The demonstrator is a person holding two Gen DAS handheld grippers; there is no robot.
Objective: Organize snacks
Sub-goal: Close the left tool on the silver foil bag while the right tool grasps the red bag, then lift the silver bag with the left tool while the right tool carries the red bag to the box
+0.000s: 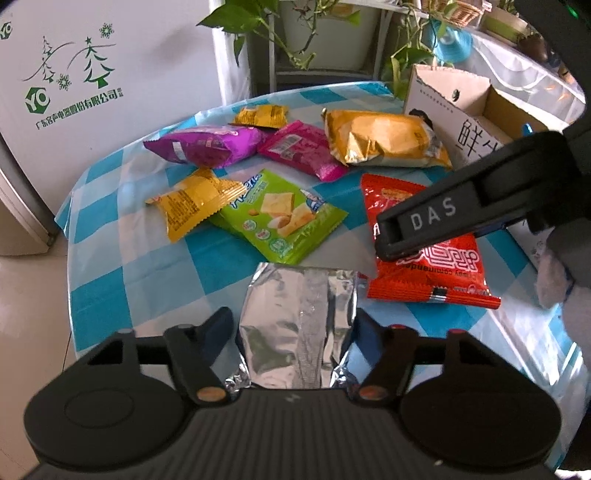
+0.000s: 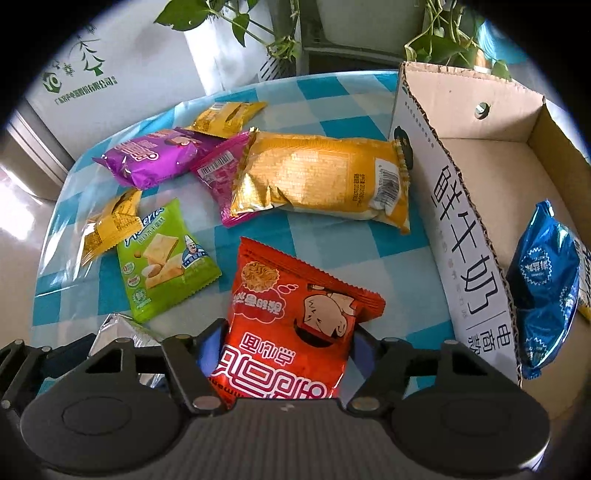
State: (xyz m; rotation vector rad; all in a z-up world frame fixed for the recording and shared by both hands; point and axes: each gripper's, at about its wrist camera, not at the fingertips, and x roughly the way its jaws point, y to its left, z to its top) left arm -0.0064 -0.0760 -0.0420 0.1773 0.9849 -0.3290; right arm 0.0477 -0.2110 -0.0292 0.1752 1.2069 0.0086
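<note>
A silver foil packet (image 1: 295, 314) lies at the near edge of the blue-and-white checked table (image 1: 155, 266). My left gripper (image 1: 293, 317) is shut on it, a finger against each side. Just to its right is a red noodle-snack packet (image 2: 291, 295). My right gripper (image 2: 290, 328) is shut on its near end, and one of its fingers (image 1: 436, 214) crosses the packet in the left wrist view. At the right stands an open cardboard box (image 2: 476, 236) holding a blue packet (image 2: 543, 284).
Loose on the table lie a green cracker packet (image 1: 280, 218), two small yellow packets (image 1: 192, 199) (image 1: 262, 115), a purple one (image 1: 203, 144), a pink one (image 1: 299, 147) and a large gold bag (image 1: 384, 136). A white appliance (image 1: 92, 92) and potted plants (image 1: 295, 33) stand behind.
</note>
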